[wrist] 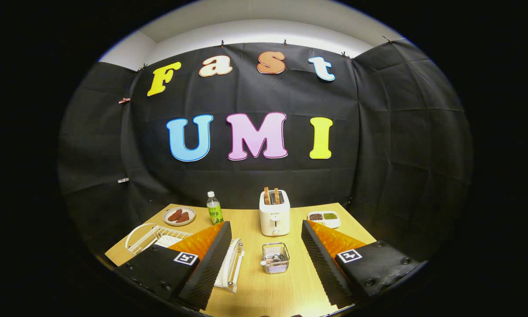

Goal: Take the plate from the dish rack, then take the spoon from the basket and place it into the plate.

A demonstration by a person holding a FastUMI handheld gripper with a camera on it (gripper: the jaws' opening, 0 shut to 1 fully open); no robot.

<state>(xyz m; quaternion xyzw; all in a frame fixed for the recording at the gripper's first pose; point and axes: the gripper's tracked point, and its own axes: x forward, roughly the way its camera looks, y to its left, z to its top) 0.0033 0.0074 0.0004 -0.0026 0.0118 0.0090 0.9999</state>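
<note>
White wire dish rack [158, 237] at the left edge of the wooden table [255, 286], partly hidden behind the gripper's left finger [211, 259], far end curving up in a rounded loop. White plate [234, 264] standing on edge in the rack's near end, just beside that finger's inner face. Small clear basket [276, 258] with wire-like walls near the table's middle, between the two spread fingers and touching neither. Spoon [269, 260] lying inside the basket, pale handle pointing left over the rim, bowl hard to make out.
</note>
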